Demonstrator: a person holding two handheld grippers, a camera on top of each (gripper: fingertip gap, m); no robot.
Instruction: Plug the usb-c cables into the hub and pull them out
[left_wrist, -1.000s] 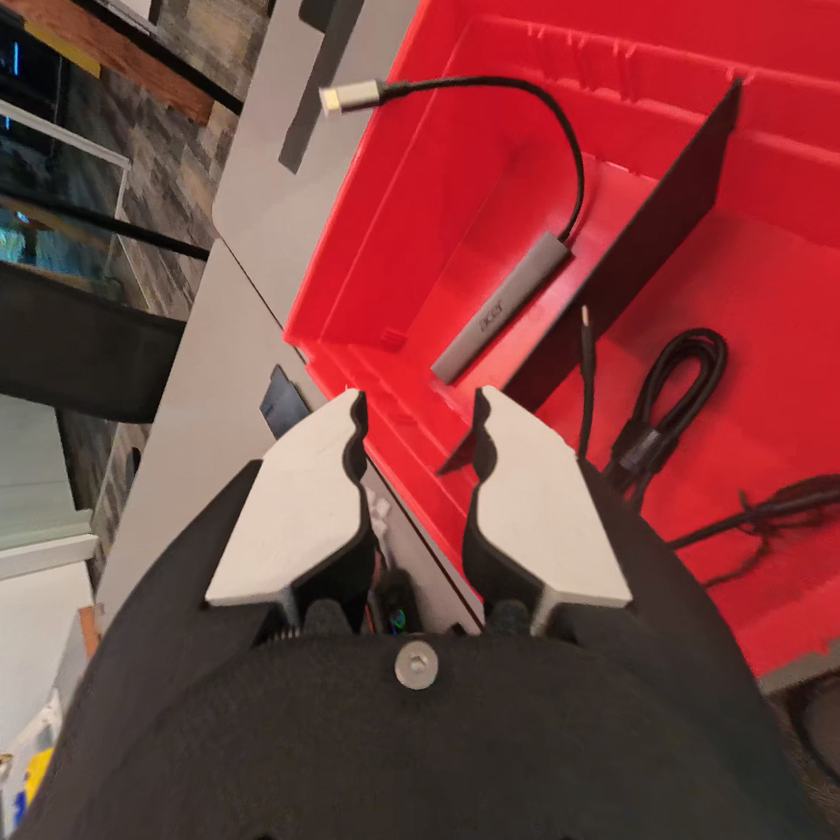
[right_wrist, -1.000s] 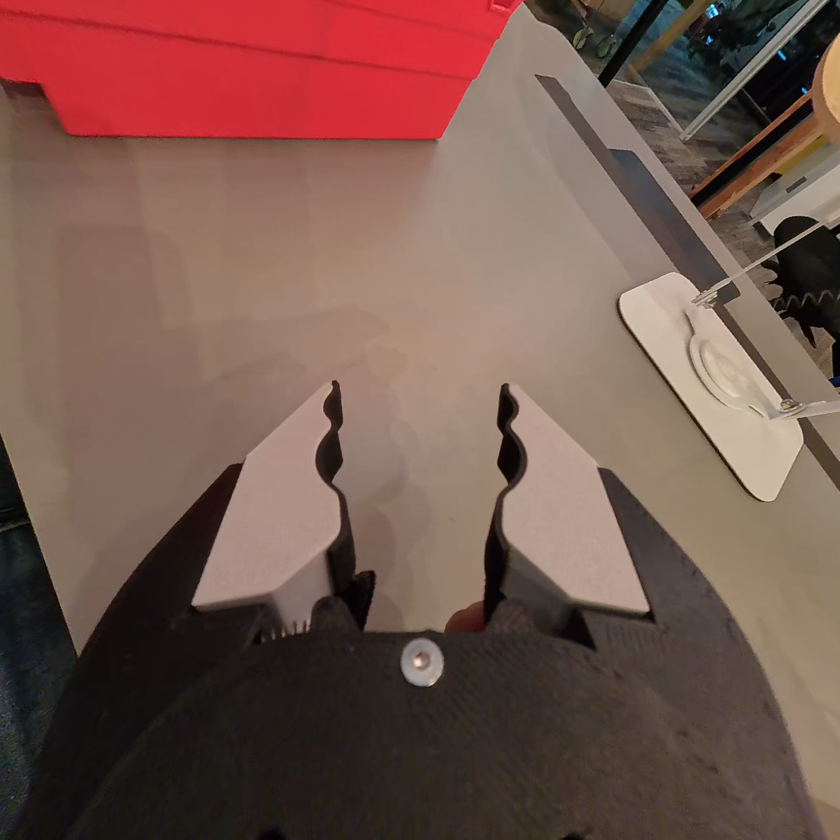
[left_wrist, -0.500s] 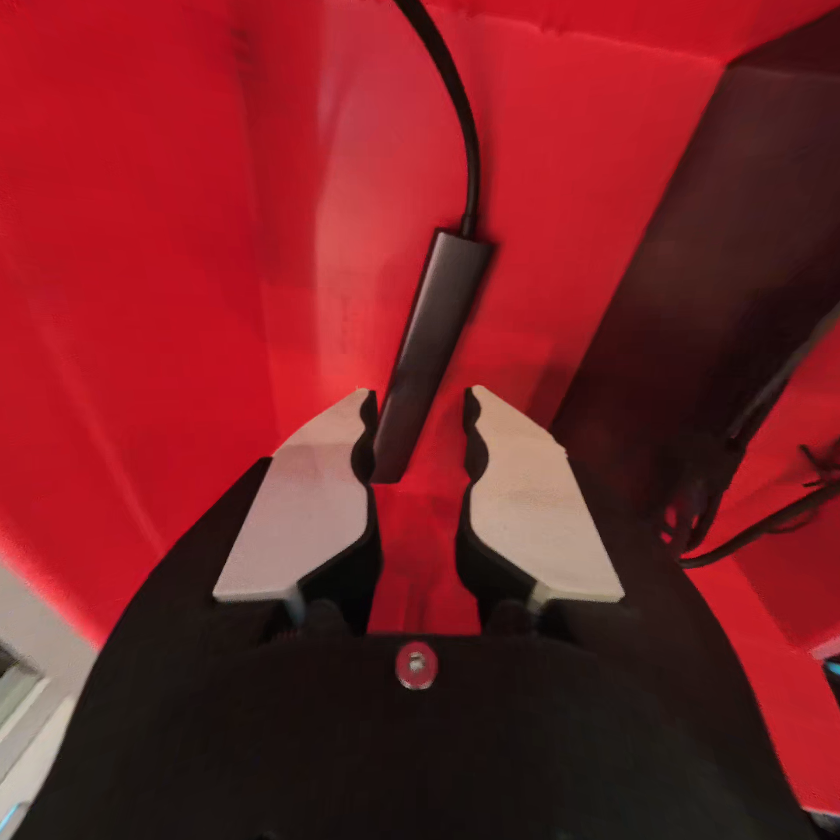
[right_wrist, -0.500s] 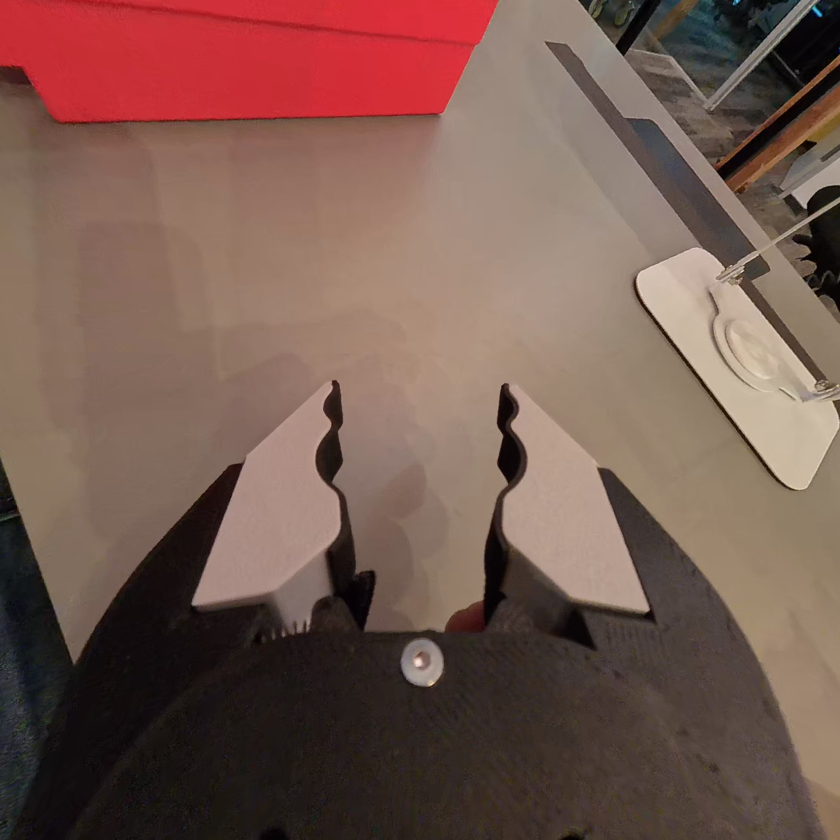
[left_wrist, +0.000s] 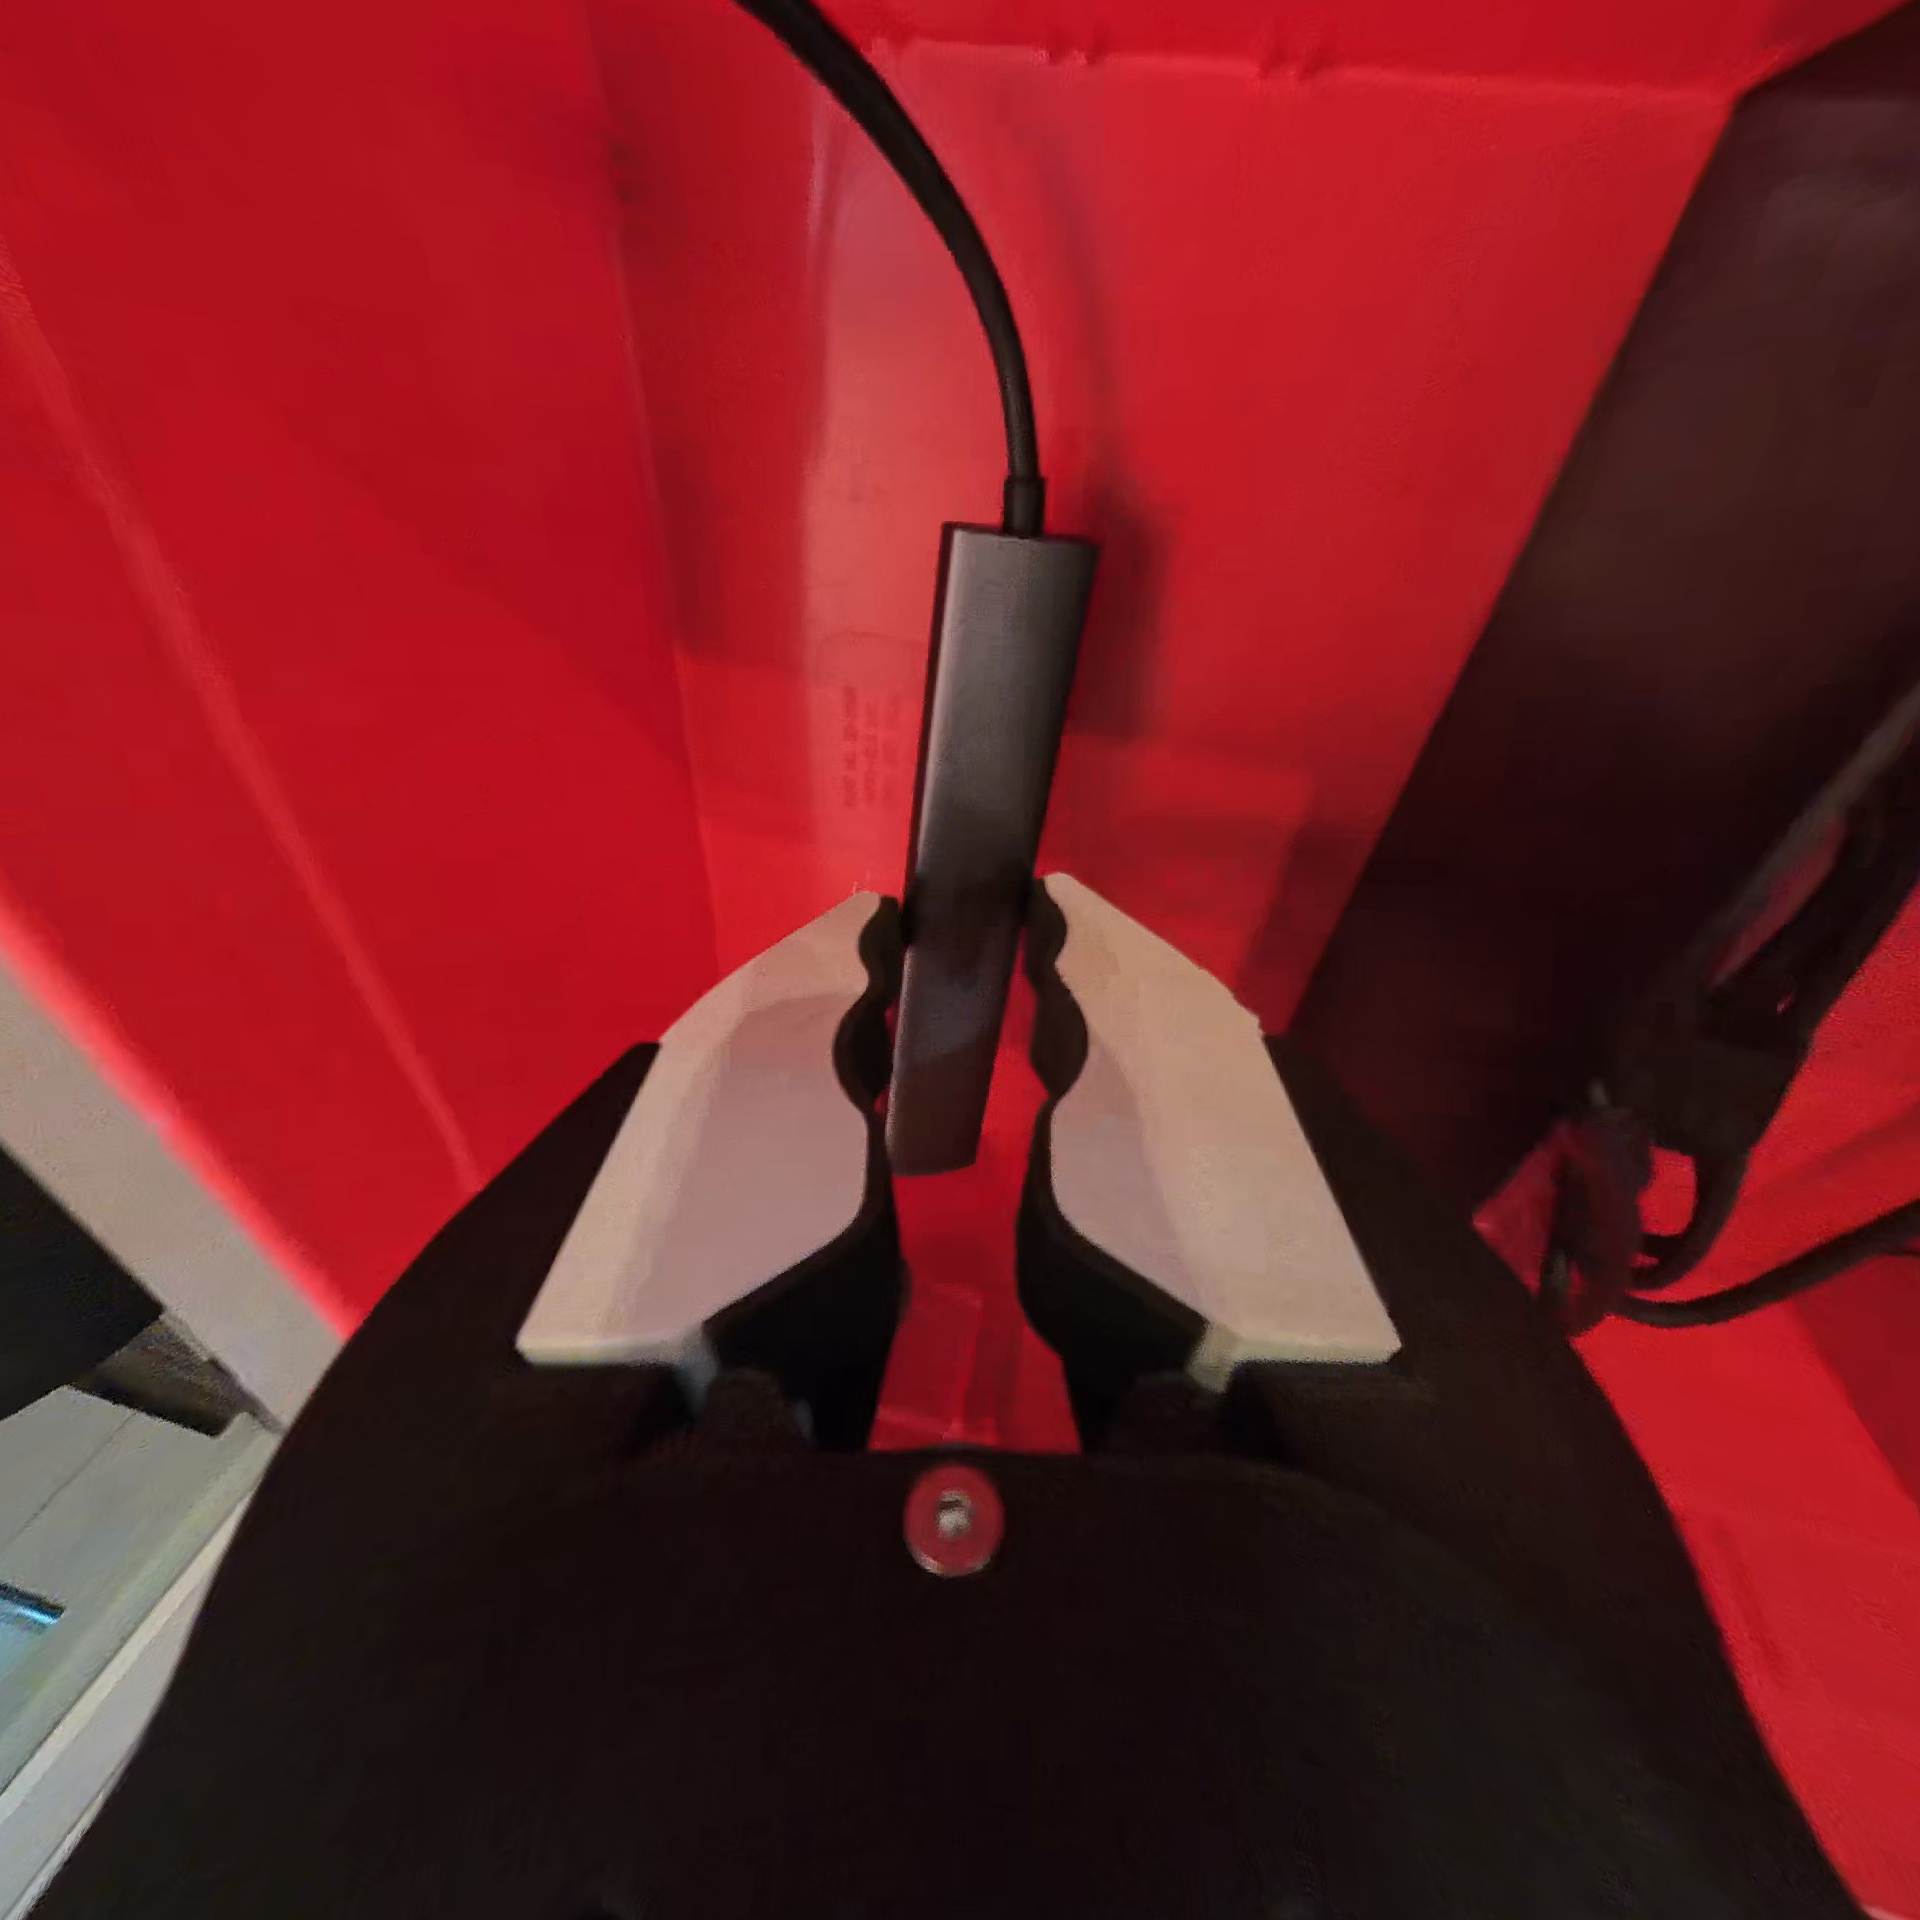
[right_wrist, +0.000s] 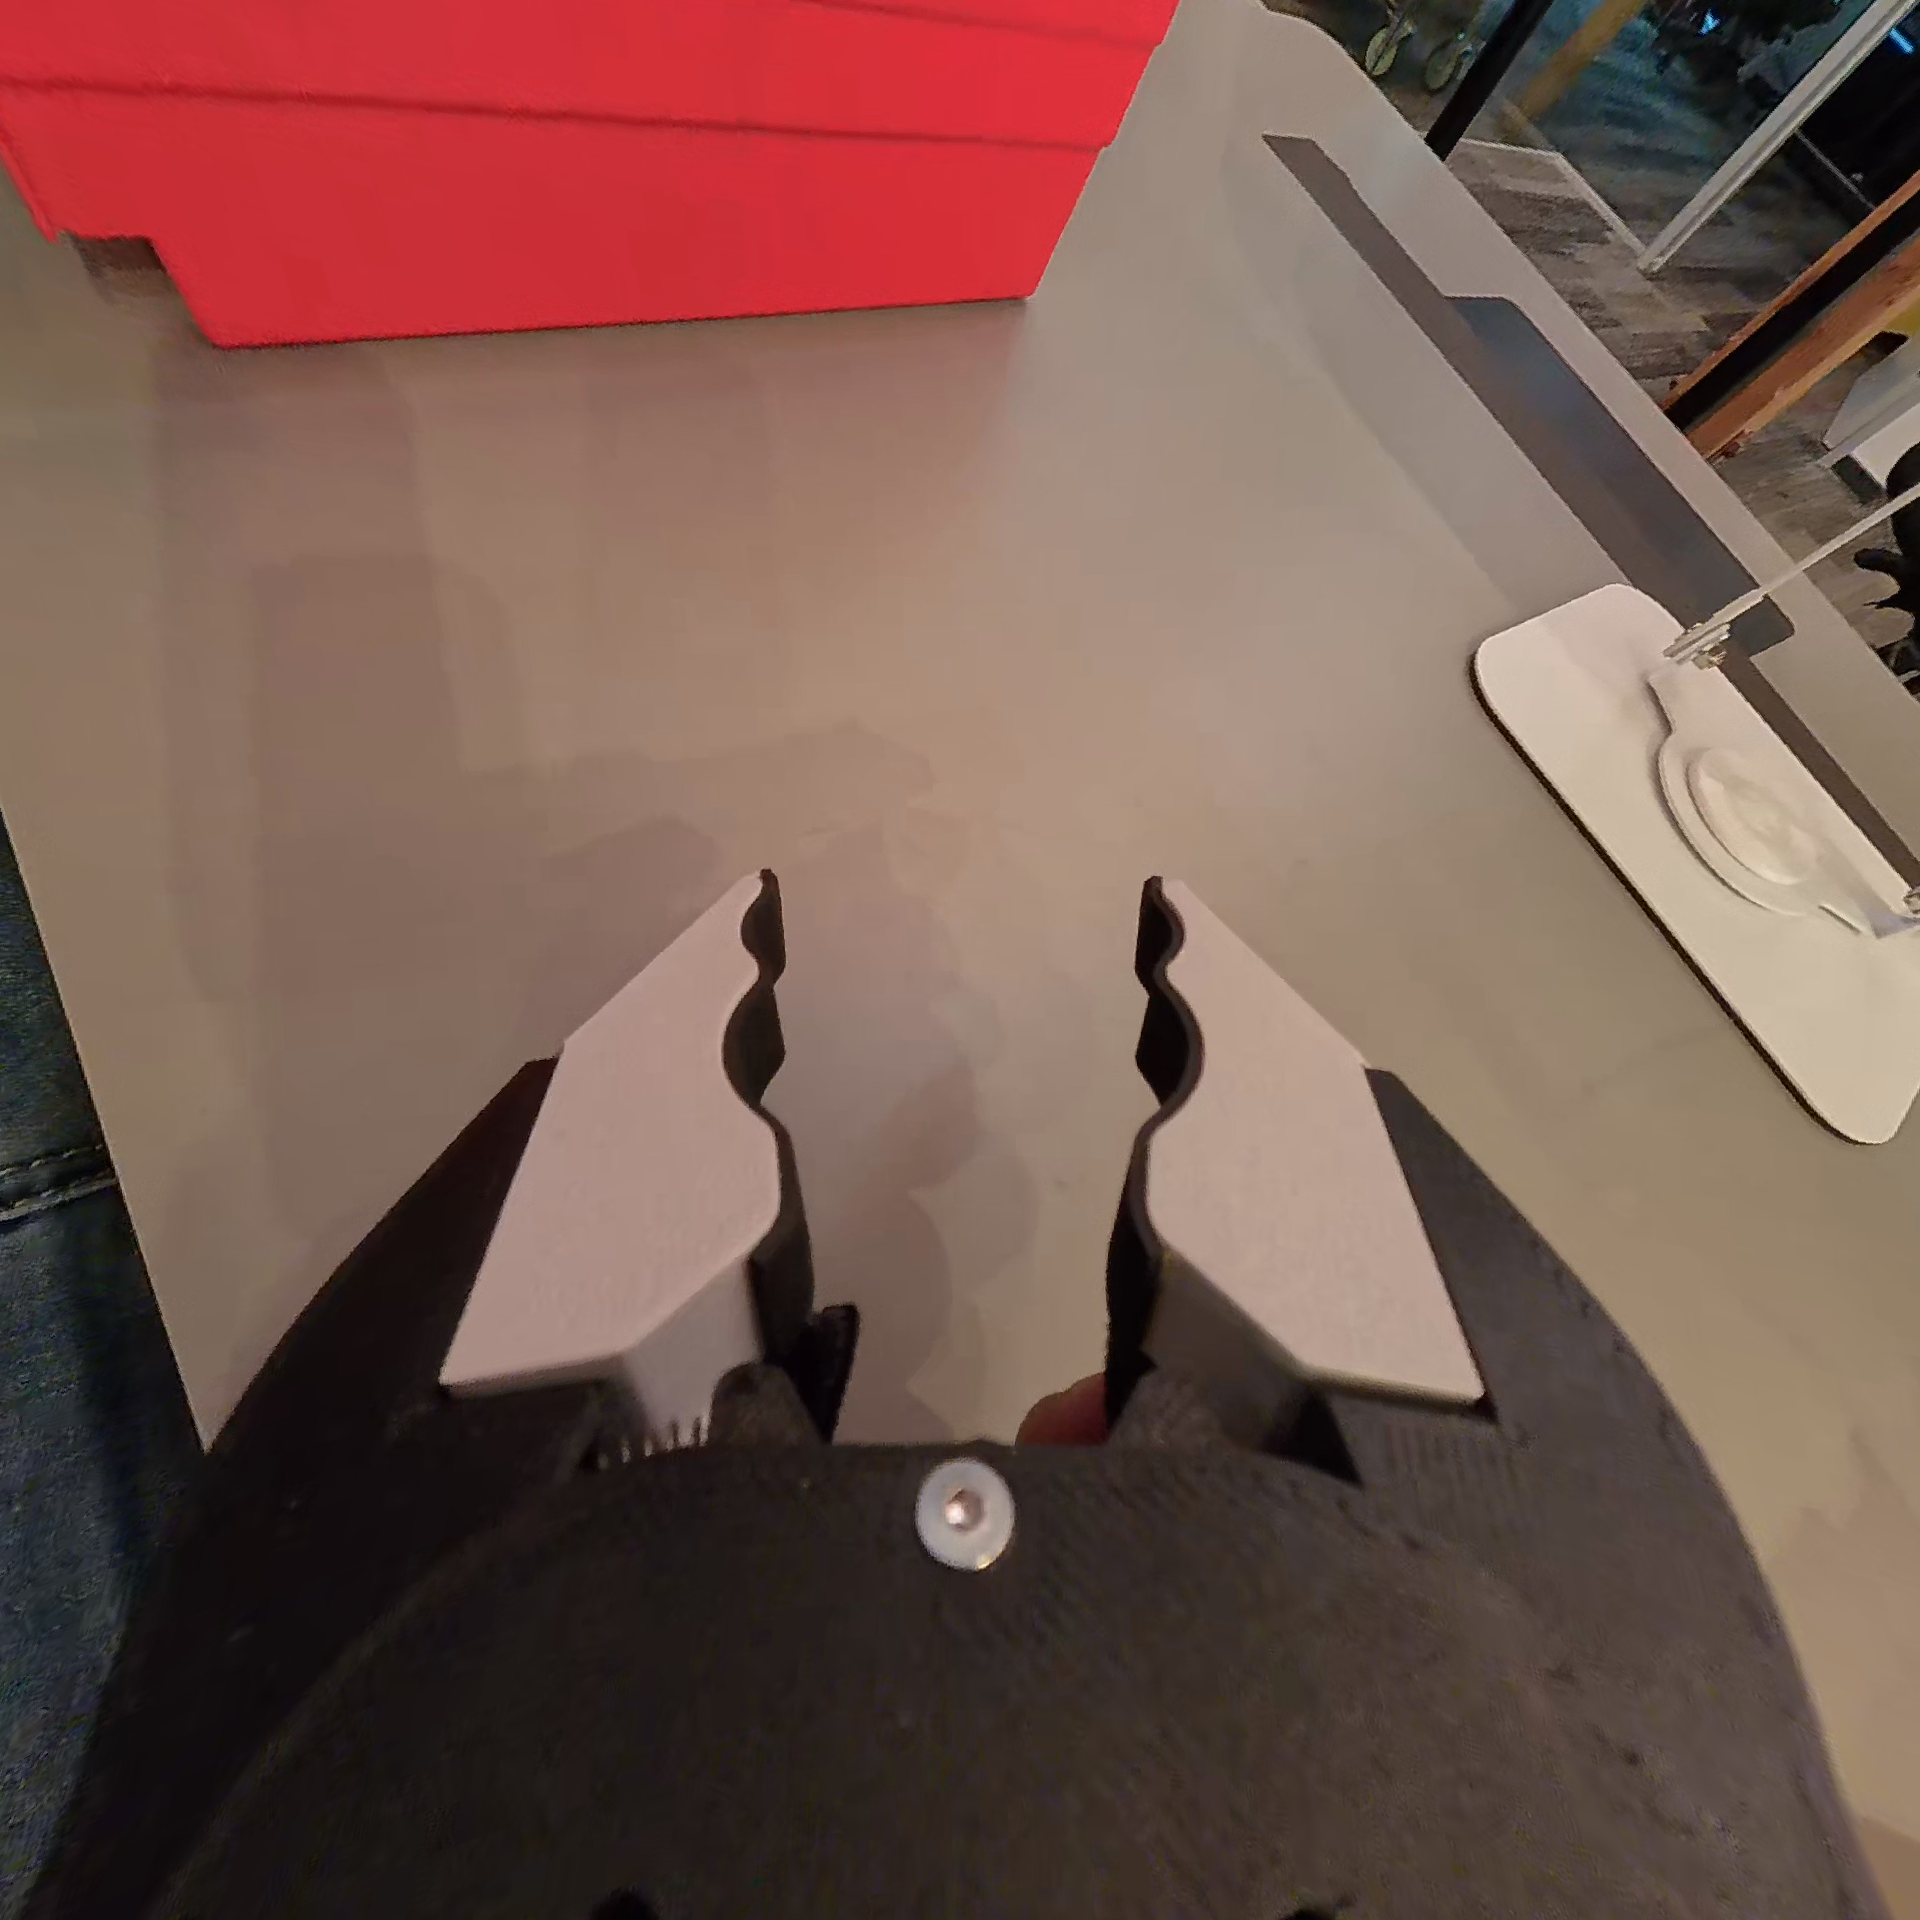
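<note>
Left hand-held gripper (left_wrist: 961, 904): I have it down inside the red bin (left_wrist: 364, 520), fingers closed in on the near end of the hub (left_wrist: 977, 831); both pads look pressed to its sides, so clamped on the hub.
Hub: slim dark grey bar, lying lengthwise on the bin floor, pointing away from me, near end between my fingers.
Hub lead (left_wrist: 966, 229): black cable leaving the far end of the hub, curving up and left out of view.
Divider (left_wrist: 1621, 623): dark panel standing in the bin, right of the hub, splitting it into compartments.
Usb-c cables (left_wrist: 1662, 1122): black bundle in the compartment past the divider, blurred, plugs not readable.
Right hand-held gripper (right_wrist: 956, 883): I hold it over bare desk (right_wrist: 727, 623), fingers well apart, nothing between them.
Red bin from right wrist view: outer wall toward the desk's far edge, well ahead of the right gripper.
White stand base (right_wrist: 1704, 862): flat plate by the desk's right edge, thin clear arm rising from it.
Dark strip (right_wrist: 1558, 416): runs along the desk's right edge, behind the base.
</note>
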